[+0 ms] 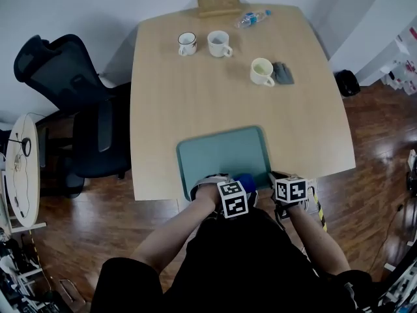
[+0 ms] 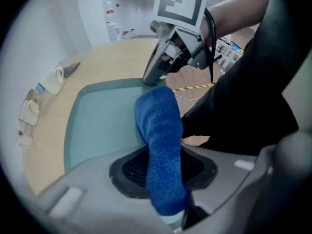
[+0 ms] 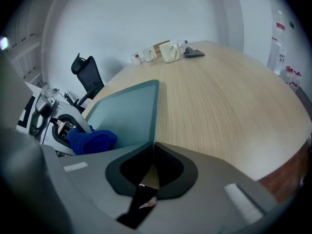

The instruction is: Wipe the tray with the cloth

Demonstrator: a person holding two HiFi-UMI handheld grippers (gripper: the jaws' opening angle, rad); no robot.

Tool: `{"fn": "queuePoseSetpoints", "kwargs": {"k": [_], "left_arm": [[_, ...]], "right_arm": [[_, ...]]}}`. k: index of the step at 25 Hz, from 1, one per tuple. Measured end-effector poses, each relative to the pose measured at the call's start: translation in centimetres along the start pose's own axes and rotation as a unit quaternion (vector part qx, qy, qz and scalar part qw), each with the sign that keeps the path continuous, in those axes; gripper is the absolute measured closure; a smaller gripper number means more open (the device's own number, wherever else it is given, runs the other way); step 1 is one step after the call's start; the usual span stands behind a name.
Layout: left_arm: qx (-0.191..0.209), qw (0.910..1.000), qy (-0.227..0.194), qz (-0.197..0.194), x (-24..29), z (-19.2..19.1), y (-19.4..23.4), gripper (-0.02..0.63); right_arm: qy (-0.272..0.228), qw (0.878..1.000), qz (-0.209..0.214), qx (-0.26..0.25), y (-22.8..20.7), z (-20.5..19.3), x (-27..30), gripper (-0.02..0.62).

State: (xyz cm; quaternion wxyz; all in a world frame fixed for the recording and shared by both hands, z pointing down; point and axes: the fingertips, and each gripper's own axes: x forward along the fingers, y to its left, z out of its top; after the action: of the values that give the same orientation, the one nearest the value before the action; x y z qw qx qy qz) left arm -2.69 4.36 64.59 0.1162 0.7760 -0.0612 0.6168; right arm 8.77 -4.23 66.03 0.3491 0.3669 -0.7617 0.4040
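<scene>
Cloth (image 2: pixel 158 126), blue and bunched, is grasped in our left gripper (image 2: pixel 162 177) at the teal tray's (image 1: pixel 225 152) 6 o'clock edge, placed for wiping. Our right gripper (image 3: pixel 152 162) is clenched on the 5 o'clock corner, likely steadying it on the bench (image 1: pixel 195 90).

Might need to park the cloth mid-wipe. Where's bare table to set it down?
Bare table for the cloth lies between the tray and the mugs, and in strips left and right of the tray. The far edge is crowded: three mugs, a bottle, a wooden box.
</scene>
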Motion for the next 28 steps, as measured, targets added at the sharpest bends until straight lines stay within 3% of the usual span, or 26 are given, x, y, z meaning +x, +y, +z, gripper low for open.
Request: {"fn": "queuePoseSetpoints", "kwargs": {"k": [6,12,15,20,25,28], "left_arm": [[-0.011,0.9993,0.034,0.014,-0.8,-3.2,6.6,0.462],[-0.046,0.9909,0.082,0.097,-2.9,-6.5,17.7,0.46],[-0.042,0.9856,0.097,0.132,-3.4,-6.5,20.2,0.456],[0.002,0.9756,0.119,0.184,-3.1,-5.2,20.7,0.462],[-0.042,0.9869,0.074,0.137,-3.2,-5.0,15.7,0.462],[-0.016,0.988,0.075,0.134,-2.7,-5.8,11.2,0.462]], "right_arm": [[-0.008,1.0,-0.009,-0.003,0.2,0.2,-0.1,0.576],[-0.021,1.0,-0.004,-0.001,0.1,0.5,0.0,0.577],[-0.023,1.0,-0.002,0.008,-0.1,0.4,0.0,0.577],[-0.022,0.999,-0.004,0.024,-0.3,0.1,-0.1,0.575],[-0.018,1.0,-0.008,0.022,-0.3,0.0,-0.2,0.575],[-0.02,1.0,-0.01,0.02,-0.4,0.0,-0.1,0.575]]}}
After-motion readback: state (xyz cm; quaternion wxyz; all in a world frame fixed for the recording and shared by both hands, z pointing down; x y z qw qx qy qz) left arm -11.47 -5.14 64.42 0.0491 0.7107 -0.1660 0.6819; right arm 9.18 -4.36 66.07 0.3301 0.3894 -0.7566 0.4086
